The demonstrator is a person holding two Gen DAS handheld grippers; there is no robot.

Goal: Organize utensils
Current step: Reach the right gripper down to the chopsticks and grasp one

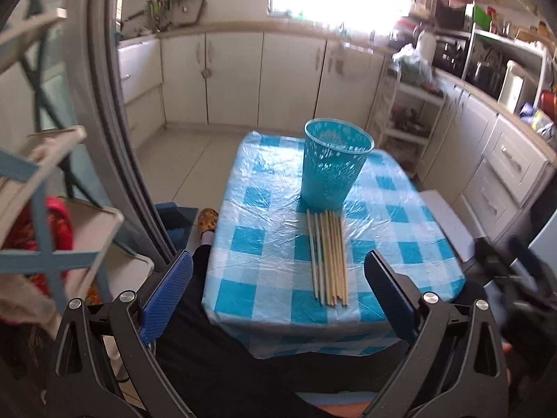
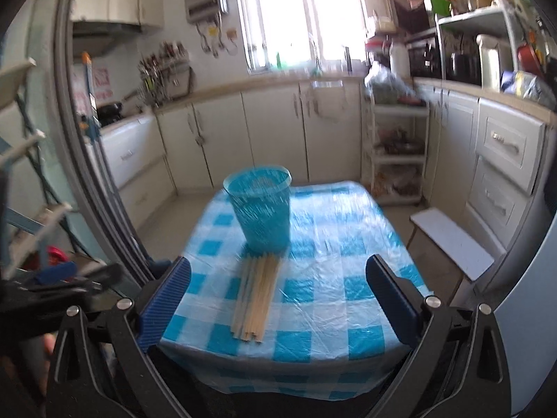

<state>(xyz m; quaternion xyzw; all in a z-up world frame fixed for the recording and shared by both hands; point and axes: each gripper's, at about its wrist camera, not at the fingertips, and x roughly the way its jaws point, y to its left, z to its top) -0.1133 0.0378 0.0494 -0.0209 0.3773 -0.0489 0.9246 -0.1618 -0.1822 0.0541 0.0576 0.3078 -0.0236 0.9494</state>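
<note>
Through the left wrist view: bundle of thin pale wooden chopsticks [image 1: 329,256] lying flat on blue-and-white checked plastic tablecloth [image 1: 264,244], far ends just before upright perforated turquoise plastic cup [image 1: 334,163]. Light, stiff, prone to roll and scatter; best pinched across mid-length. Left gripper [image 1: 278,296] raised short of the table's near edge, jaws wide apart, empty.

Through the right wrist view: same chopsticks [image 2: 256,299] and cup [image 2: 259,210], slightly blurred. Right gripper [image 2: 278,296] likewise hovering back, jaws spread, nothing held.

home kitchen: cabinets [image 2: 271,132], countertop [image 1: 243,28], utensil rack [image 2: 163,66].
</note>
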